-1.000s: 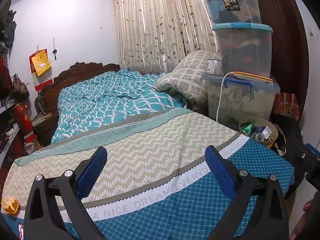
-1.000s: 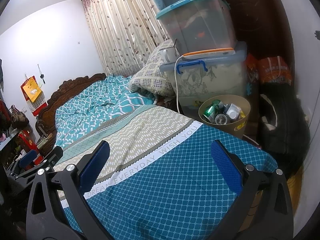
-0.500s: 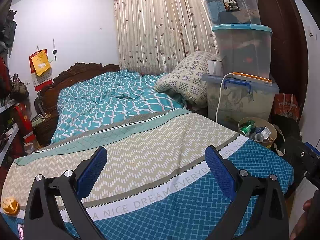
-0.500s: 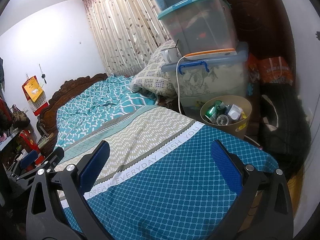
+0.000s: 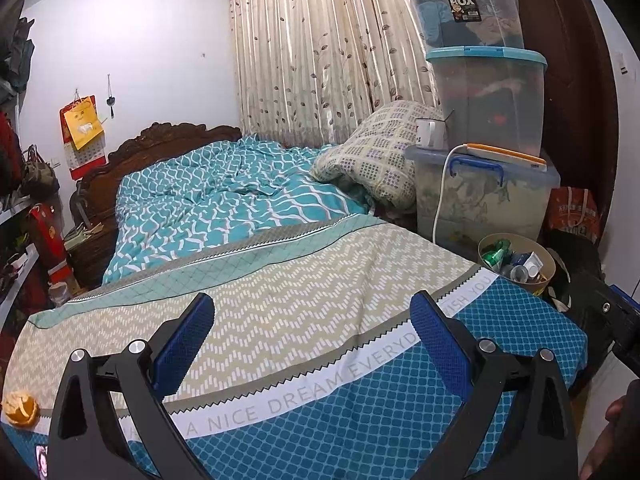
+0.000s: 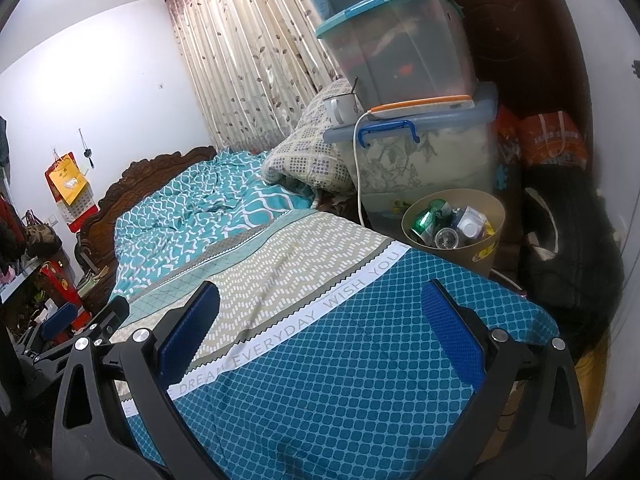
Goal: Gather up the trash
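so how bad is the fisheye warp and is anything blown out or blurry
Left wrist view: heavy barrel warp, stacked bins bow inward, dark corners, wall evenly lit, focus sharp. Right wrist view: same warp with tilt, the wall nearly washed out at upper left, trash bin crisp.

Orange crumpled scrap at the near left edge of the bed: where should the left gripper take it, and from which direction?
Judging by its lumpy, rounded shape, the orange scrap lies loose on the bedspread. The open left gripper could come from above, jaws straddling its widest bulge, pinching across the middle. Details are blurred at the frame edge.
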Demonstrator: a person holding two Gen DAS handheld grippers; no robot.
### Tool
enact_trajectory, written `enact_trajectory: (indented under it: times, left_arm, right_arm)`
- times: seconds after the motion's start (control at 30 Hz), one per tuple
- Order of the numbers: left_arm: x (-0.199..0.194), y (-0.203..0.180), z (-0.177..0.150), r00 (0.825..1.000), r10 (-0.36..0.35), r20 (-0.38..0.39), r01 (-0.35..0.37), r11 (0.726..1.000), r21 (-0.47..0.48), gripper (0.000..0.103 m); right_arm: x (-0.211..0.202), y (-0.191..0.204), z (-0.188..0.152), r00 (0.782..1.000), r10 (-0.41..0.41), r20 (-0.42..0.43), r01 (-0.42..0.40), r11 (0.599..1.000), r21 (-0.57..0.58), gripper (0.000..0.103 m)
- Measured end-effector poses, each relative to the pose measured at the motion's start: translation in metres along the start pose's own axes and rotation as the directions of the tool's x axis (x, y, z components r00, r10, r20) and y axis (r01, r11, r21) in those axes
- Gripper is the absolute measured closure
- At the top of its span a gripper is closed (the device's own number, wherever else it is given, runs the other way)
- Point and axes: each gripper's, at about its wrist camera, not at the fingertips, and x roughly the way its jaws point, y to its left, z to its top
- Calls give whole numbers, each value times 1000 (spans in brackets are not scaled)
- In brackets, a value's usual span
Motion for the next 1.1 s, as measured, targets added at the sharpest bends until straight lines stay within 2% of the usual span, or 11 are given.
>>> enact_trajectory:
  times: [1.1]
  left_arm:
    - [3,3,-2,1000,17,-23,-18,1000,-11,9]
  right_arm:
    - [4,-2,-4,1000,6,-20,-6,1000,8,3]
